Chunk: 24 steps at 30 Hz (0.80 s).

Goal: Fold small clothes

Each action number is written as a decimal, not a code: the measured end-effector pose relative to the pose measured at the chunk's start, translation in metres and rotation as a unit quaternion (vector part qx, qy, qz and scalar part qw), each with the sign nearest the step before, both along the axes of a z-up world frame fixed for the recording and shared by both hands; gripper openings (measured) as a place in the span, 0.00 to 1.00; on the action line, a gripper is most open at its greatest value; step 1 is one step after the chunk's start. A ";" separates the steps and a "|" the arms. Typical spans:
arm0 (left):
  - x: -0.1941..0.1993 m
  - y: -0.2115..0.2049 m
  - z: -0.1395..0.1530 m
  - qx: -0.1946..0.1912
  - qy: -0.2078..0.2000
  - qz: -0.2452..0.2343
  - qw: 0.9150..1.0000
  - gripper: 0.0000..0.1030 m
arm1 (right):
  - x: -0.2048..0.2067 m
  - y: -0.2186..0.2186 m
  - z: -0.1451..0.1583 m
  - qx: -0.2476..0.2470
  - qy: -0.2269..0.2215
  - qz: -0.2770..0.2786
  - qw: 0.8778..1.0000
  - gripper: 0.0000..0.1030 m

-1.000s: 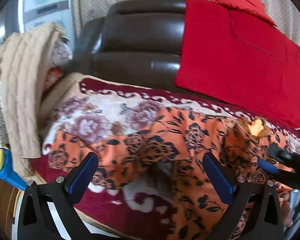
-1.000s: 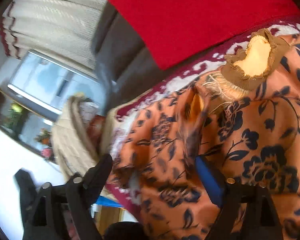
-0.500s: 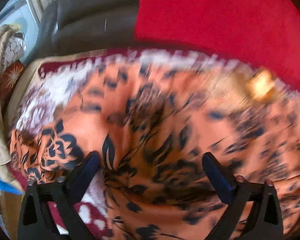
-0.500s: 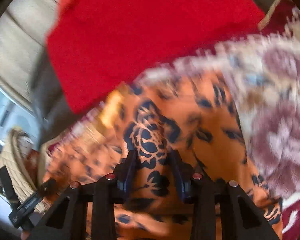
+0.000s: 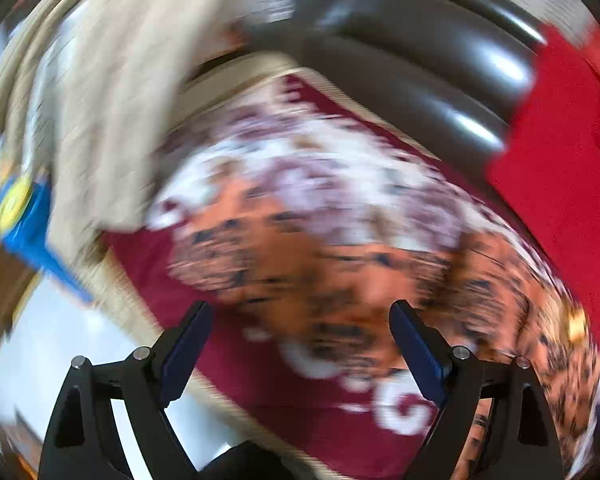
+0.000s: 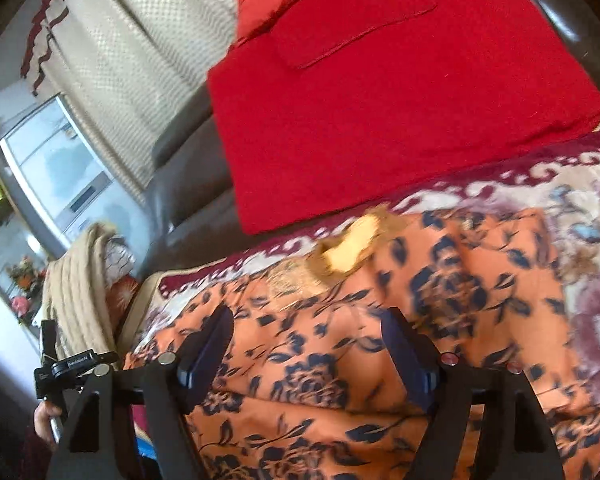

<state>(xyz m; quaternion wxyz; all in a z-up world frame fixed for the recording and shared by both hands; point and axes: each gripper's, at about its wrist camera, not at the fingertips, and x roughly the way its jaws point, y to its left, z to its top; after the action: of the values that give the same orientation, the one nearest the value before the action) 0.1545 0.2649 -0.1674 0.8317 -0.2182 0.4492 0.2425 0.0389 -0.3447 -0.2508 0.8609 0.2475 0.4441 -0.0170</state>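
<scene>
Red cloth [image 6: 384, 92] and sofa back [image 5: 420, 92] wall off the far side.

L wrist cam looks fwd between its fingers, near the orange floral garment [image 5: 340, 264], blurred. R wrist cam does same, sharper. Both share garment [image 6: 380, 340], red cloth [image 6: 380, 100] at upper right, dark sofa [image 5: 420, 80].

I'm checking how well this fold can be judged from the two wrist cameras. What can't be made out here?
- Left wrist view: motion blur smears the orange floral garment, so its edges and folds are unreadable.
- Right wrist view: the garment's near edge runs off the bottom, behind the open right gripper.
- Right wrist view: the yellow neck trim is blurred; its shape is unclear.
- Left gripper is open; whether it touches cloth cannot be told.
</scene>
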 end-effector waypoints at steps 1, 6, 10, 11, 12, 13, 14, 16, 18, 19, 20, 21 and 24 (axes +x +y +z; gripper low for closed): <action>-0.006 0.015 -0.007 -0.016 -0.002 0.020 1.000 0.87 | 0.002 0.004 -0.003 0.003 0.001 0.005 1.000 0.78; -0.017 0.073 -0.050 -0.127 -0.016 0.094 0.987 0.87 | 0.004 0.026 -0.008 0.000 -0.002 0.042 0.999 0.77; -0.004 0.091 -0.076 -0.206 -0.033 0.113 0.971 0.56 | 0.003 0.036 -0.006 -0.015 -0.004 0.046 0.999 0.76; 0.000 0.092 -0.081 -0.230 -0.041 0.110 0.966 0.54 | 0.002 0.035 -0.007 -0.016 -0.004 0.043 0.999 0.76; 0.005 0.091 -0.086 -0.248 -0.044 0.109 0.962 0.52 | 0.002 0.034 -0.010 -0.017 -0.003 0.039 0.999 0.76; 0.006 0.091 -0.090 -0.259 -0.046 0.114 0.958 0.44 | 0.001 0.031 -0.010 -0.017 -0.003 0.033 0.999 0.76; 0.008 0.090 -0.091 -0.260 -0.051 0.121 0.956 0.34 | 0.000 0.028 -0.010 -0.016 -0.002 0.026 1.000 0.76; 0.005 0.085 -0.083 -0.250 -0.076 0.118 0.958 0.13 | -0.001 0.022 -0.009 -0.016 -0.004 0.017 1.000 0.76; 0.008 0.076 -0.067 -0.223 -0.086 0.100 0.966 0.07 | -0.004 0.016 -0.007 -0.022 -0.005 0.009 1.000 0.76; 0.010 0.074 -0.061 -0.212 -0.088 0.093 0.969 0.06 | -0.005 0.014 -0.006 -0.023 -0.005 0.007 1.000 0.76; 0.012 0.066 -0.047 -0.193 -0.096 0.078 0.973 0.05 | -0.006 0.011 -0.005 -0.024 -0.006 0.004 1.000 0.76; 0.015 0.057 -0.033 -0.175 -0.108 0.061 0.977 0.05 | -0.007 0.009 -0.004 -0.026 -0.007 0.001 1.000 0.76; 0.031 0.019 0.012 -0.131 -0.136 -0.002 0.982 0.04 | -0.010 -0.002 -0.002 -0.026 -0.010 -0.013 1.000 0.76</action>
<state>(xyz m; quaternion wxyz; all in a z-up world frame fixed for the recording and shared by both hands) 0.1852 0.2842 -0.1551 0.8497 -0.3554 0.3603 0.1478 0.0284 -0.3468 -0.2530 0.8709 0.2314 0.4319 -0.0375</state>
